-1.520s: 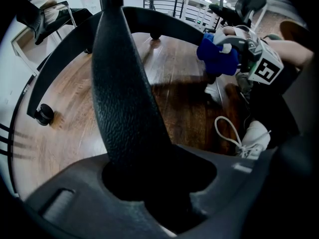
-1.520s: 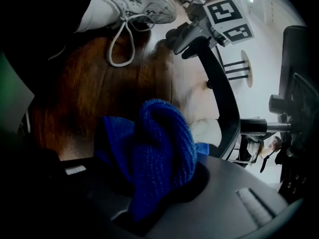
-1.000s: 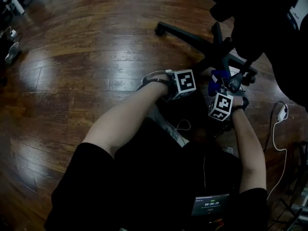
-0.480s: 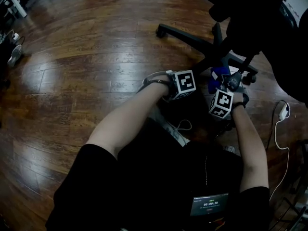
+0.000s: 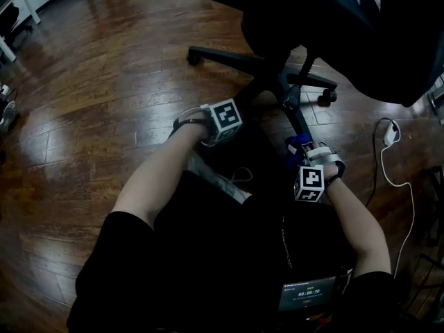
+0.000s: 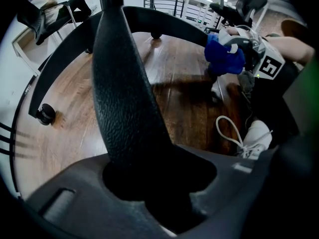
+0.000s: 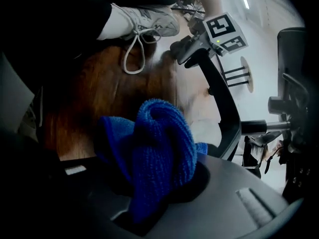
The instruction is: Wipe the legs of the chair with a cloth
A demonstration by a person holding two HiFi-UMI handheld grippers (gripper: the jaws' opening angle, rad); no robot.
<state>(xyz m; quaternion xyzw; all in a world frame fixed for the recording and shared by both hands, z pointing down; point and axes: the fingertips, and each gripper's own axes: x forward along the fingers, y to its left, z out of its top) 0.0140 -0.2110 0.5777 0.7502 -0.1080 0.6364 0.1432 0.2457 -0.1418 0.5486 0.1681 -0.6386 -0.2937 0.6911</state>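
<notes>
Beside the chair (image 5: 312,26), right hand-held gripper (image 7: 152,195) clenches blue cloth (image 7: 162,143); left hand-held gripper (image 6: 159,183) clamps a leg (image 6: 124,83).

Only readable text I get is on the small screen (image 5: 306,295) at the person's chest, near edge: a timer, looks like 00:00:30. The line above it is too small. Left gripper cube (image 5: 226,118) and right gripper cube (image 5: 310,184) carry square black-and-white markers, no lettering.

One chair (image 5: 223,54) up close, one blue cloth (image 7: 159,148), two tongs (image 6: 154,180) (image 7: 149,195), one white cable (image 5: 383,172)
</notes>
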